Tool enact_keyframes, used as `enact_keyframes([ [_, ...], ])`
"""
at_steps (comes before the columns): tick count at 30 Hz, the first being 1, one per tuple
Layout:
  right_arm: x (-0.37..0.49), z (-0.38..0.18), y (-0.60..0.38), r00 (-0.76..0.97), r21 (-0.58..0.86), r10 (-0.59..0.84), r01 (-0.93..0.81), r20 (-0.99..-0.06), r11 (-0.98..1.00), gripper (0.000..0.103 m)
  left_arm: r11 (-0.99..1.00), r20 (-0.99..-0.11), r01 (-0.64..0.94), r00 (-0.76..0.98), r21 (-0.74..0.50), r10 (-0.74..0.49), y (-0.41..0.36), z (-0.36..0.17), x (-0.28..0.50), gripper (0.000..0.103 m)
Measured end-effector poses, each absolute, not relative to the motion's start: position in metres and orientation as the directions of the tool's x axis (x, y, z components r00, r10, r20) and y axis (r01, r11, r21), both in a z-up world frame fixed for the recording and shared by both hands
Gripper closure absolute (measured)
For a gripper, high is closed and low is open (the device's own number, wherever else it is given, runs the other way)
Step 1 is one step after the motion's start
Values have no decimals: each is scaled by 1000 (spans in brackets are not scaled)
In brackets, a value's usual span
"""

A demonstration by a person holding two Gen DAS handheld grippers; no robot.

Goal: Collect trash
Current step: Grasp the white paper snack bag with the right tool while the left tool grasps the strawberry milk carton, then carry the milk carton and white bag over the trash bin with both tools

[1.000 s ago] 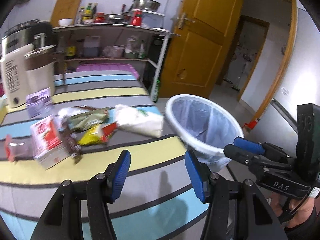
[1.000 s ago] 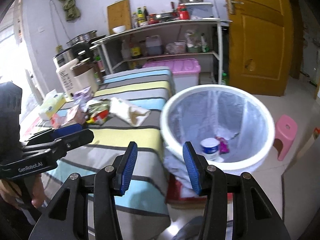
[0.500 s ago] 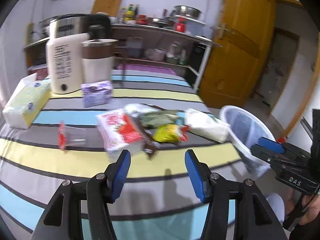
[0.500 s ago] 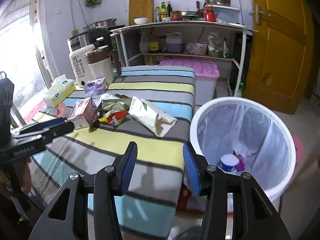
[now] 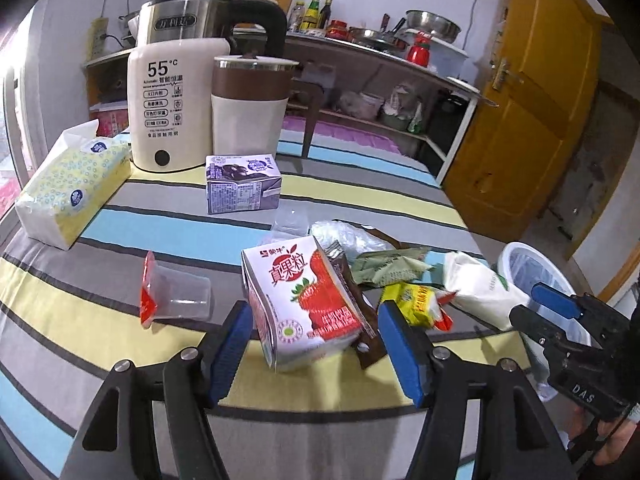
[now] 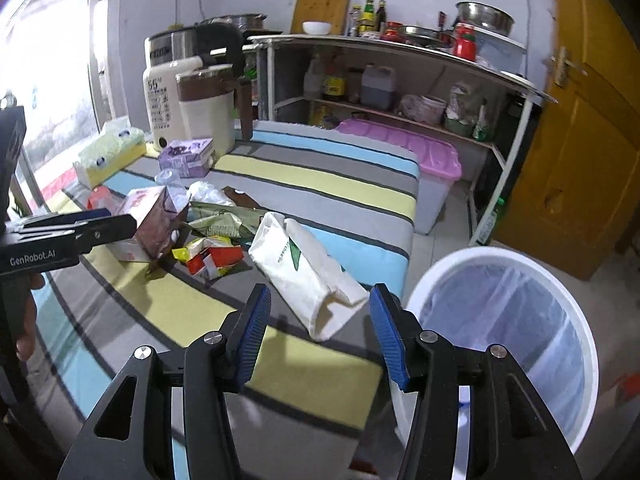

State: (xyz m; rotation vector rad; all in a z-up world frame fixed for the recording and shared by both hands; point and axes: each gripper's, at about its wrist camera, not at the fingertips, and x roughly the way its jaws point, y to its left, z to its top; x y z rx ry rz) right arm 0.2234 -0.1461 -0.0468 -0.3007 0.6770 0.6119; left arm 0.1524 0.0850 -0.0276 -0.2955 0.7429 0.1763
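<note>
A matt striped cloth (image 5: pixel 120 224) covers the table, the strawberry milk carton (image 5: pixel 304 300) at lower centre is glossy printed card, the kettle (image 5: pixel 188 20) at upper left shiny metal, the door (image 5: pixel 532 100) varnished wood.

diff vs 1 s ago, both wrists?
Both grippers swung from the bin toward the table litter. The left gripper now frames the strawberry milk carton, the right gripper the white bag; both jaws have just been opening, gripping nothing. The litter stayed put.
</note>
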Motion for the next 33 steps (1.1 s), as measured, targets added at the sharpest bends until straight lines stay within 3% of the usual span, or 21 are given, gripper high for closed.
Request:
enact_keyframes([
  [7, 235, -56, -127, 602, -113, 413, -646, -683, 755, 51, 939, -714, -293, 695, -182, 78, 90, -40, 164, 38],
  [10, 238, -59, -123, 580, -99, 418, -658, -700, 746, 52, 938, -721, -289, 689, -189, 67, 93, -44, 164, 44],
  [12, 238, -61, -122, 569, -87, 423, -662, -705, 745, 64, 941, -715, -284, 695, -186, 68, 94, -44, 162, 46],
  [14, 238, -60, -123, 572, -83, 423, -656, -703, 750, 67, 942, -711, -282, 700, -181, 72, 94, -43, 160, 47],
  [15, 237, -60, -124, 567, -69, 431, -657, -702, 751, 74, 943, -708, -281, 702, -180, 74, 94, -42, 158, 48],
  [16, 236, -59, -125, 562, -56, 441, -659, -700, 750, 93, 944, -706, -280, 704, -177, 76, 94, -41, 157, 49],
  [33, 197, -38, -151, 580, 47, 485, -608, -654, 792, 96, 963, -665, -217, 745, -160, 57, 77, -22, 116, 52],
])
